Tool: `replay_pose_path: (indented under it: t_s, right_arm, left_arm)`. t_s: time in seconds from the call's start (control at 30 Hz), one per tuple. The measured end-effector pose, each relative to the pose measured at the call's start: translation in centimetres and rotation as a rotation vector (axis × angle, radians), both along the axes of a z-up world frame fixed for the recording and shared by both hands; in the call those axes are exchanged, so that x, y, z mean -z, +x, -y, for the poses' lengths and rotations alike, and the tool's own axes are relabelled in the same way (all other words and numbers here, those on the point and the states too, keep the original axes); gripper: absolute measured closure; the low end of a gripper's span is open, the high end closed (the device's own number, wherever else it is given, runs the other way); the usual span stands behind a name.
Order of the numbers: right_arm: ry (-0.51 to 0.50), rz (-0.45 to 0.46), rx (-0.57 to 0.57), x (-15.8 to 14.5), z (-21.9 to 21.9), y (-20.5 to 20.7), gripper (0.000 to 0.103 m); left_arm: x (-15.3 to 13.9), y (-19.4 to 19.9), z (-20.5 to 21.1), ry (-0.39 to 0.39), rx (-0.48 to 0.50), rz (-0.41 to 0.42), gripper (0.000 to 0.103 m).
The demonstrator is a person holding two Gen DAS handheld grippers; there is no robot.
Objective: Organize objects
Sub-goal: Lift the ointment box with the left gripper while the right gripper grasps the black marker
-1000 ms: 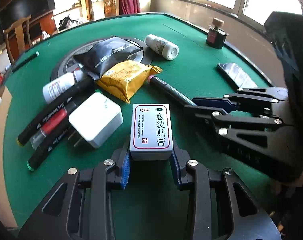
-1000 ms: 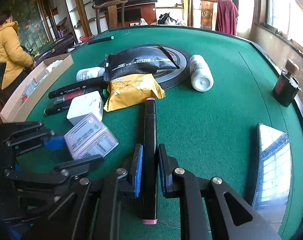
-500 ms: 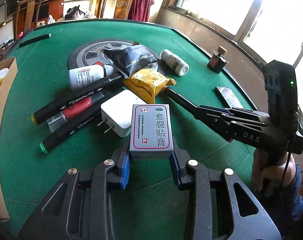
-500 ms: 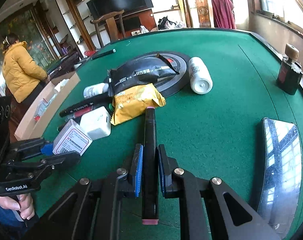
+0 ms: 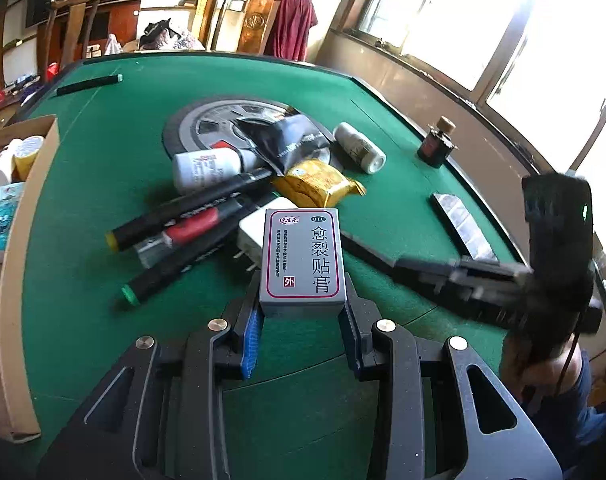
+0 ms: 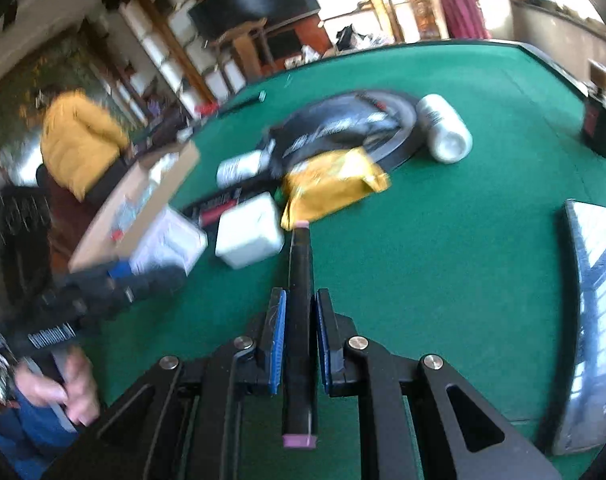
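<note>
Both grippers loaded above the green felt table [image 5: 103, 152].
My left gripper [image 5: 301, 334] clamps a grey rectangular medicine box [image 5: 303, 258]; my right gripper [image 6: 299, 340] pinches a black pink-capped marker [image 6: 300, 320].

Right wrist view is motion-blurred: the person in a yellow jacket [image 6: 79, 140], the cardboard box [image 6: 143, 204] and its contents show no detail, and print on the grey medicine box [image 6: 163, 246] is illegible. The left gripper [image 6: 115, 280] is smeared, its fingertips indistinct. The mirror-like tray [image 6: 595, 300] is cut by the right edge. In the left wrist view, the right gripper [image 5: 395, 266] is streaked; the white charger [image 5: 255, 228] lies mostly hidden behind the medicine box, and the small dark bottle [image 5: 435, 146], possibly ink, is too small to read.
</note>
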State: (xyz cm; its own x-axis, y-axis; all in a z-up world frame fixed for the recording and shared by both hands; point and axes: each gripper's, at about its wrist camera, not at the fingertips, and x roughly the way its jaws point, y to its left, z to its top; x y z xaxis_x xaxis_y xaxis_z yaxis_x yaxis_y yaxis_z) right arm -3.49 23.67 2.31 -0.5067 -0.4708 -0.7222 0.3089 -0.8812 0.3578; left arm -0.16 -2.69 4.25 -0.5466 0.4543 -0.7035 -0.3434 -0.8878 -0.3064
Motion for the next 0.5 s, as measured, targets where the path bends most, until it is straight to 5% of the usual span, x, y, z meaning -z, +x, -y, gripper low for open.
replay_pose_path:
  t_s: [0.17, 0.37, 0.5]
  right_arm:
    - [0.162, -0.003, -0.025, 0.1, 3.0, 0.3, 0.089]
    - [0.495, -0.072, -0.086, 0.2, 7.5, 0.8, 0.089]
    - [0.414, -0.034, -0.05, 0.4, 6.4, 0.4, 0.09]
  left_arm:
    - [-0.3, 0.4, 1.8, 0.02, -0.021, -0.011, 0.07]
    - [-0.4, 0.7, 3.7, 0.033, -0.047, -0.024, 0.07]
    - [-0.7, 1.2, 5.2, 0.048, -0.066, -0.04, 0.07]
